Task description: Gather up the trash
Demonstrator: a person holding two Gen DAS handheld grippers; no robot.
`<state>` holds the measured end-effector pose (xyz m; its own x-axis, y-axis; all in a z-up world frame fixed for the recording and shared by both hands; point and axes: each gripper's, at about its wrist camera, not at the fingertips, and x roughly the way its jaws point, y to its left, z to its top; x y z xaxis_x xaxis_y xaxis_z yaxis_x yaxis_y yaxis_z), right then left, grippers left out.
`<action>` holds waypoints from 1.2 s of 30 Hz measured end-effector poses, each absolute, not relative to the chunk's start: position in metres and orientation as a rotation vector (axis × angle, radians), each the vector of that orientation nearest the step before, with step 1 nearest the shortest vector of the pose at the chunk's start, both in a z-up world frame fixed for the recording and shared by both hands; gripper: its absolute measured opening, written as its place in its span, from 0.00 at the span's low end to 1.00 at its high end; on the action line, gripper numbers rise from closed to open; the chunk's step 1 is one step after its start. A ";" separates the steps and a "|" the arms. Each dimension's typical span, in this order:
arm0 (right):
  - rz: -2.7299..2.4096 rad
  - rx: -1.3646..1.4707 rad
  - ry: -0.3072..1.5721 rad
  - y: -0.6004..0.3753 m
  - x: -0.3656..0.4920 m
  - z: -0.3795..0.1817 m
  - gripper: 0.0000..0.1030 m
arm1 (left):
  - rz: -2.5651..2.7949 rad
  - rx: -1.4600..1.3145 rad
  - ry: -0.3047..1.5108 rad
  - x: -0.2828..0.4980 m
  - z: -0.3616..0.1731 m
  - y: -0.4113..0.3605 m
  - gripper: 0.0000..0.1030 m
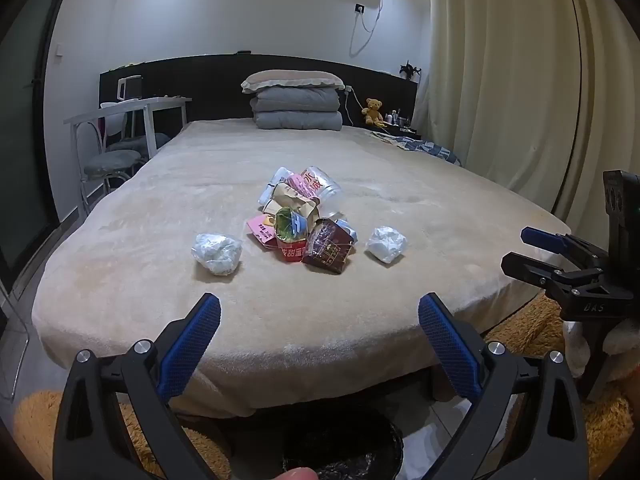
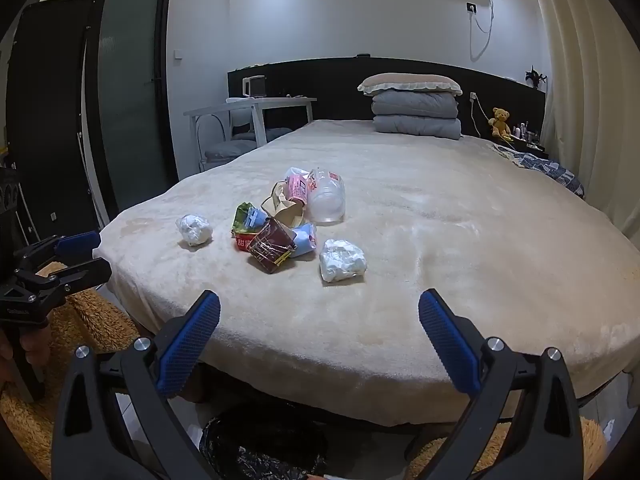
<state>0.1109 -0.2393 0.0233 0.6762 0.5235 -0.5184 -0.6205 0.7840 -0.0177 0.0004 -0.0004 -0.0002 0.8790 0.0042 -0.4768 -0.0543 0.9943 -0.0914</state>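
A heap of crumpled wrappers and cartons (image 1: 302,220) lies mid-bed, with a clear plastic cup (image 1: 322,184) at its back; the heap also shows in the right wrist view (image 2: 280,224). A white crumpled wad (image 1: 217,254) lies left of it and another white wad (image 1: 386,244) right of it; both show in the right wrist view, the left wad (image 2: 194,230) and the right wad (image 2: 342,261). My left gripper (image 1: 320,320) is open and empty over the bed's near edge. My right gripper (image 2: 320,318) is open and empty, also short of the trash. A black-lined bin (image 1: 344,444) stands on the floor below.
The beige bed (image 1: 320,304) fills the view. Folded grey quilts with a pillow (image 1: 296,100) sit at the headboard. A white desk and chairs (image 1: 120,132) stand left, curtains (image 1: 520,80) right. A tan shaggy rug (image 2: 80,320) lies at the bed's foot.
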 end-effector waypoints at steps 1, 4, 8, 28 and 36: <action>0.647 -0.201 0.517 -0.239 0.111 0.023 0.96 | 0.032 -0.102 0.496 0.000 0.000 0.000 0.94; 0.645 -0.200 0.518 -0.239 0.111 0.023 0.96 | 0.035 -0.105 0.494 0.000 0.000 0.000 0.94; 0.643 -0.201 0.519 -0.239 0.112 0.024 0.96 | 0.042 -0.118 0.500 0.001 0.000 0.001 0.94; 0.644 -0.201 0.527 -0.235 0.113 0.017 0.96 | 0.039 -0.123 0.505 0.003 -0.004 0.003 0.94; 0.643 -0.204 0.528 -0.235 0.113 0.019 0.96 | 0.038 -0.123 0.505 0.003 -0.004 0.003 0.94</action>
